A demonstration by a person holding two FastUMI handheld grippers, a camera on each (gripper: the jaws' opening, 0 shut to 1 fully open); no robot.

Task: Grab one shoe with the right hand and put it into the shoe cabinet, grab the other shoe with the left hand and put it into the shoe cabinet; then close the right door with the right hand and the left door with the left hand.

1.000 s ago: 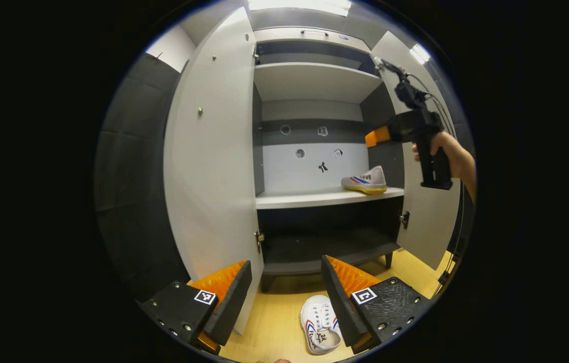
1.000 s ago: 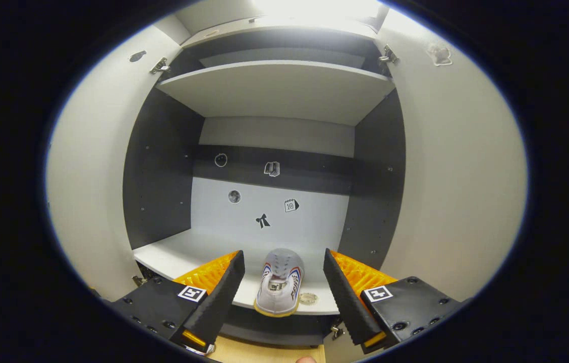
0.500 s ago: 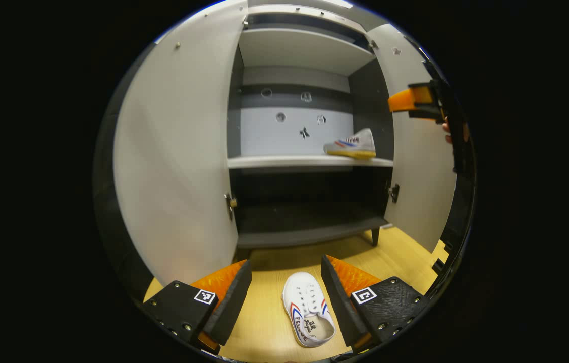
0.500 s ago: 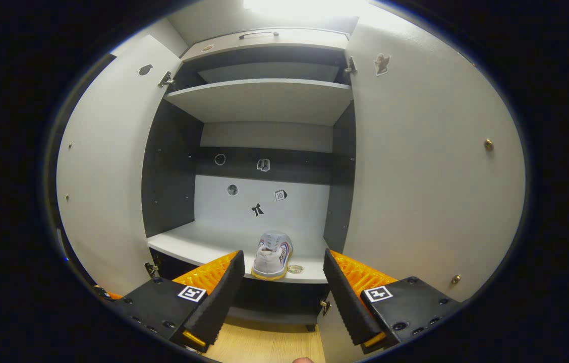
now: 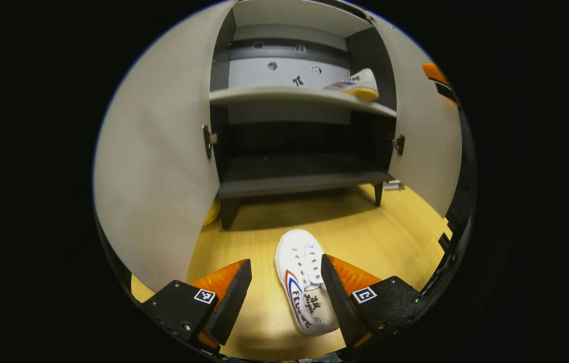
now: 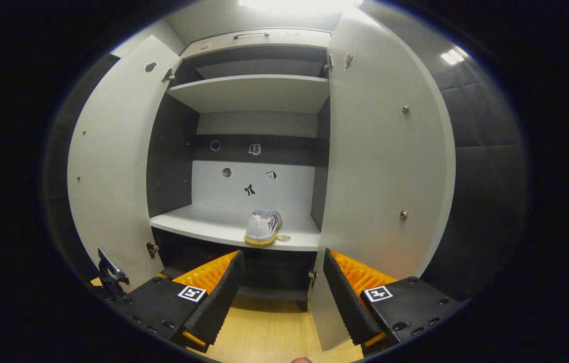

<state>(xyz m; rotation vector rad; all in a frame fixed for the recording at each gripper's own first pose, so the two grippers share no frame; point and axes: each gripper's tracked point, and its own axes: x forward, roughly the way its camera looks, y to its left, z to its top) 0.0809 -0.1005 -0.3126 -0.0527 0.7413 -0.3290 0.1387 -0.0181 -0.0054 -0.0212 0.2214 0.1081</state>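
Left gripper [image 5: 284,292] spread above floor shoe [image 5: 304,280] (perhaps touching).

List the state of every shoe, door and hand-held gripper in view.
Shoe on shelf: stowed, upright.
Shoe on floor: not yet gripped.
Left door: open.
Right door: open.
Left hand-held gripper: open, straddling the floor shoe.
Right hand-held gripper: open, empty.

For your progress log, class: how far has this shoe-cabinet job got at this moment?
Done: one shoe sits on the cabinet's middle shelf, and the right claw is open, holding nothing. In hand: the left claw is open over the second shoe on the wooden floor, not yet gripping it. Left: shelve that shoe, then shut the right door and left door, both wide open.
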